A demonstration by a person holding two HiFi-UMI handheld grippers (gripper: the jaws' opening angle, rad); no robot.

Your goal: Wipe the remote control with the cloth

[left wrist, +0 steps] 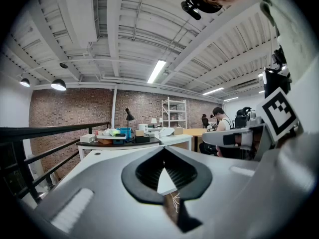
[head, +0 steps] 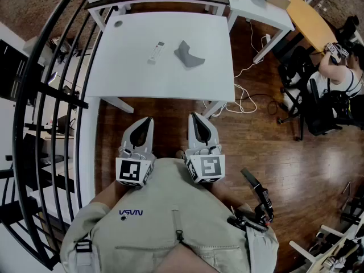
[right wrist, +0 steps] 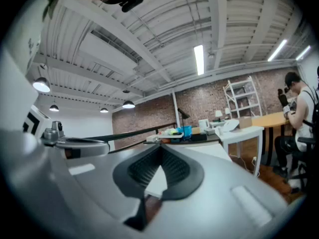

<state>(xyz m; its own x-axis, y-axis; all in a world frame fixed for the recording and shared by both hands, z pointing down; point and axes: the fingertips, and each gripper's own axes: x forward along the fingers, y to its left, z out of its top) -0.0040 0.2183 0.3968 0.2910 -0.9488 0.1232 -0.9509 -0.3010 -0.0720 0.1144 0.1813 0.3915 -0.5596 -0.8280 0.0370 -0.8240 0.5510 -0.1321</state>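
1. Locating the task's things: the slim white plastic remote control [head: 156, 52] lies flat about mid-way between the near and far edges of the white rectangular table [head: 131, 81], somewhat nearer the left edge. Its length runs roughly near edge to far edge. The crumpled grey cloth [head: 189, 54] lies beside it toward the right edge, near but apart.
2. Both claws are closed with nothing between the jaws. The left gripper [head: 149, 120] and right gripper [head: 193, 116] are held close to the person's body, over the wooden floor [head: 273, 152] and short of the table's near edge.
3. Judgement: the task is not yet begun and the step in hand is the approach.
   - Open the right jaws before they arrive.
   - Pinch the cloth at its raised fold rather than scraping the tabletop.
   - Pin one end of the remote with the left gripper, since it may slide on the smooth top.
   - Wipe along its length.
4. Edges: the remote is well away from every table edge, so strokes have room on all sides. The cloth has similar clearance.
5. Open room:
   - The floor ahead to the near edge looks unobstructed.
   - A black metal railing [head: 34, 124] runs close along the table's left edge and limits a wide left swing.
   - White cables [head: 244, 104] trail on the floor off the near right corner.
   - A second white table [head: 250, 4] stands beyond the far right corner.
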